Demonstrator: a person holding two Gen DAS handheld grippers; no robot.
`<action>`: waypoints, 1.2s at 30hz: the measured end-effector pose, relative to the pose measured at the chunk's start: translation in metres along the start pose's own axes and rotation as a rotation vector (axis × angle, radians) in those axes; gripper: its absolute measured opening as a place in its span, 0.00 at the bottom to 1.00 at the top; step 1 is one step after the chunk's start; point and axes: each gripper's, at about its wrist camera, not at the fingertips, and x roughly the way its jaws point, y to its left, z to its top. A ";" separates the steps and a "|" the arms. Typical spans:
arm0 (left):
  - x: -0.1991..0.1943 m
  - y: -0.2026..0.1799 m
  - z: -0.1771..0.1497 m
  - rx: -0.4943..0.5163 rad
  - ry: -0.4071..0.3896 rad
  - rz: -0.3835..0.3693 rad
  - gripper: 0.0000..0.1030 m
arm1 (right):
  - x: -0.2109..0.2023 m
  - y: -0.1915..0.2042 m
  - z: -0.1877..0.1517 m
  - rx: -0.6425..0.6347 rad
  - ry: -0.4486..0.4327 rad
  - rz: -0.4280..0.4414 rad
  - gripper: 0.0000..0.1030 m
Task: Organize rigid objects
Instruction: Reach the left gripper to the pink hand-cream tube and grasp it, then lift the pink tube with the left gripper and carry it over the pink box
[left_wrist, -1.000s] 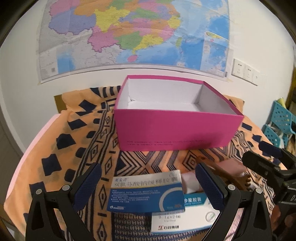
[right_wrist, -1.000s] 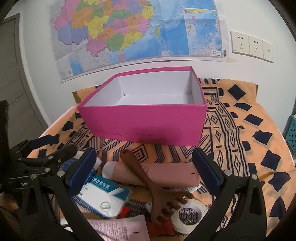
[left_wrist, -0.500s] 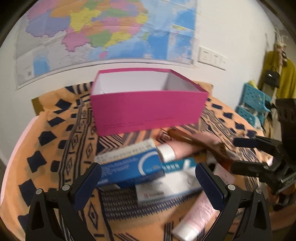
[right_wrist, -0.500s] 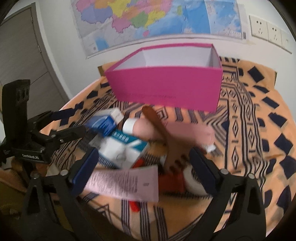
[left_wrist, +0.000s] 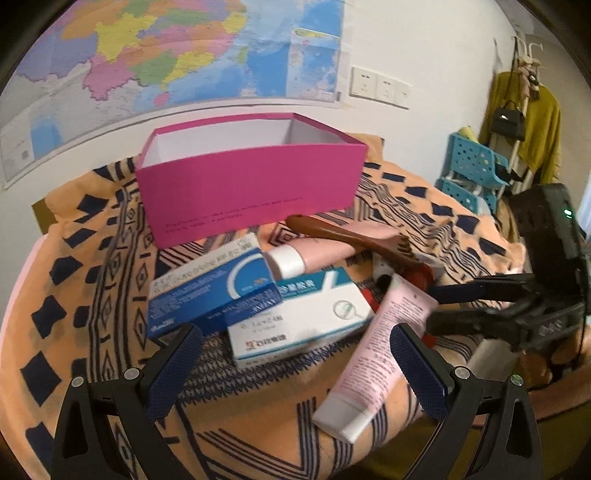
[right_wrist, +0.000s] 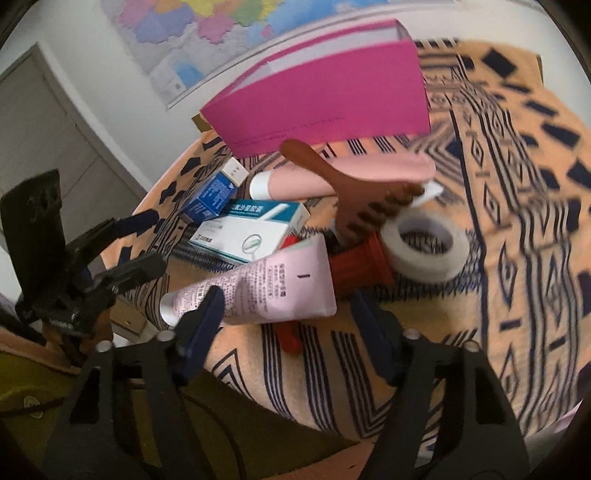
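Note:
An open pink box stands at the back of the patterned cloth. In front of it lie a blue medicine box, a white-and-teal medicine box, a pink tube with a white cap, a wooden scratcher and a light pink tube. My left gripper hangs wide open just before the two boxes, holding nothing. My right gripper is closing, with the light pink tube's flat end between its jaws. The pads do not press on it.
A white tape roll and a red object lie right of the tube. The table edge runs just below both grippers. A map hangs on the wall behind. Blue crates and a coat rack stand to the right.
The right gripper has come down onto the light pink tube and its jaws have narrowed. The left gripper has swung and sunk toward the medicine boxes, still open.

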 end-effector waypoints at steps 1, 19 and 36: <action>0.001 -0.002 -0.001 0.008 0.005 -0.010 1.00 | 0.001 -0.002 0.000 0.016 0.002 0.006 0.64; 0.023 -0.027 -0.027 0.213 0.076 0.016 0.83 | -0.002 0.001 0.014 0.016 -0.071 0.047 0.02; 0.032 -0.001 -0.020 0.055 0.086 -0.055 0.31 | 0.032 0.011 0.018 0.015 0.009 0.173 0.39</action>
